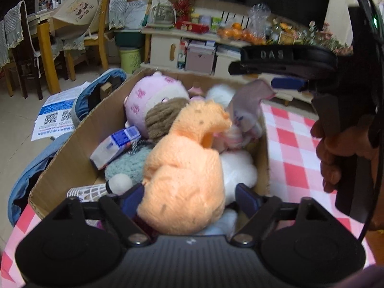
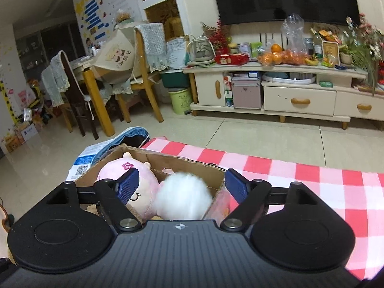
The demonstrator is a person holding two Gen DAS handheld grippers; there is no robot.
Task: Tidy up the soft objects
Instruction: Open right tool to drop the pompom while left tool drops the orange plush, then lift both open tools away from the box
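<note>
A living room with a TV cabinet [image 2: 276,88] and wooden chairs lies behind a table under a red-and-white checked cloth [image 2: 312,180]. The cardboard box [image 1: 72,158] sits at the cloth's left edge, with bare cloth open to its right. Inside it are packed soft toys: an orange plush [image 1: 184,168] on top, a pink doll head [image 2: 127,184], a white fluffy ball [image 2: 182,196] and others too jumbled to name. The left gripper [image 1: 189,196] stands wide, its blue pads flanking the orange plush without visibly pressing it (the near end is hidden behind the body). The right gripper [image 2: 182,187] is spread wide above the box's near corner, holding nothing.
</note>
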